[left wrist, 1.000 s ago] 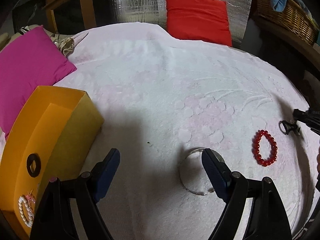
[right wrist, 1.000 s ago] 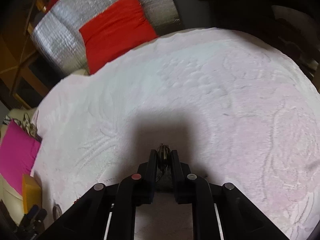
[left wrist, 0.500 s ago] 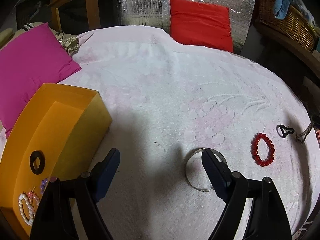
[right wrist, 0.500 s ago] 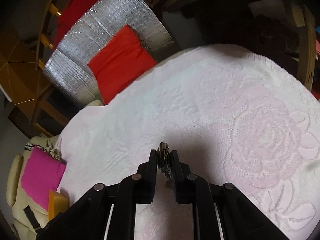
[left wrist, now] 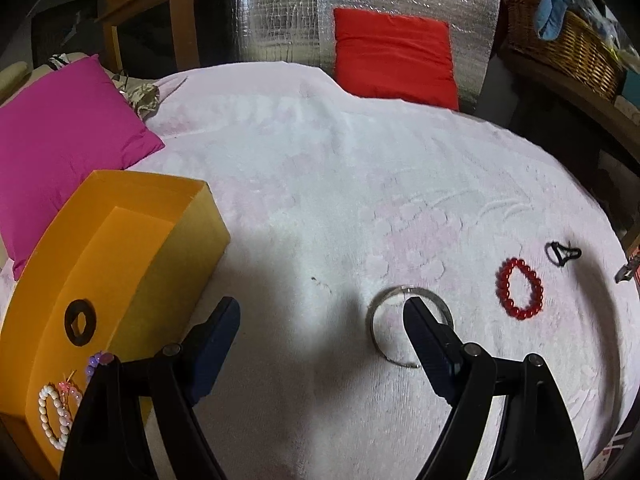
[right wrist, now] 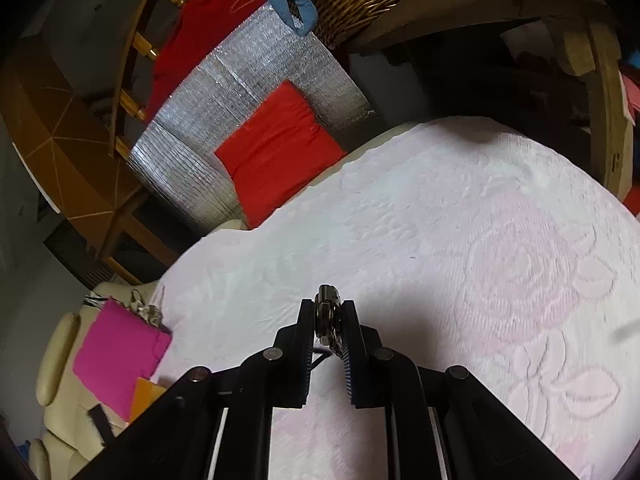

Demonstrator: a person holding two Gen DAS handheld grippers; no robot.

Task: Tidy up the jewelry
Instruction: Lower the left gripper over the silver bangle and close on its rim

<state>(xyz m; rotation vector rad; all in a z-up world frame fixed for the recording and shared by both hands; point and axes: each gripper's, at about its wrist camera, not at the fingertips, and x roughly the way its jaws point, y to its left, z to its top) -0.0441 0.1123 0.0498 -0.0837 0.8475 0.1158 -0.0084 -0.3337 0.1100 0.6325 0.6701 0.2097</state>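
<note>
In the left wrist view my left gripper stands open above the pale pink bedspread, nothing between its fingers. A silver bangle lies flat, partly behind the right finger. A red bead bracelet and a small black piece lie further right. The orange box at left holds a black ring, a pearl bracelet and small pink and purple pieces. In the right wrist view my right gripper is shut on a dark metal chain piece, held above the bedspread.
A magenta cushion lies beyond the box, a red cushion leans on silver foil padding at the back. A wicker basket sits on a wooden shelf at right. The bedspread drops off at the right edge.
My right gripper has lifted with the metal piece and tilted up, so more of the room shows. It has left the right edge of the left wrist view. The left gripper barely moved.
</note>
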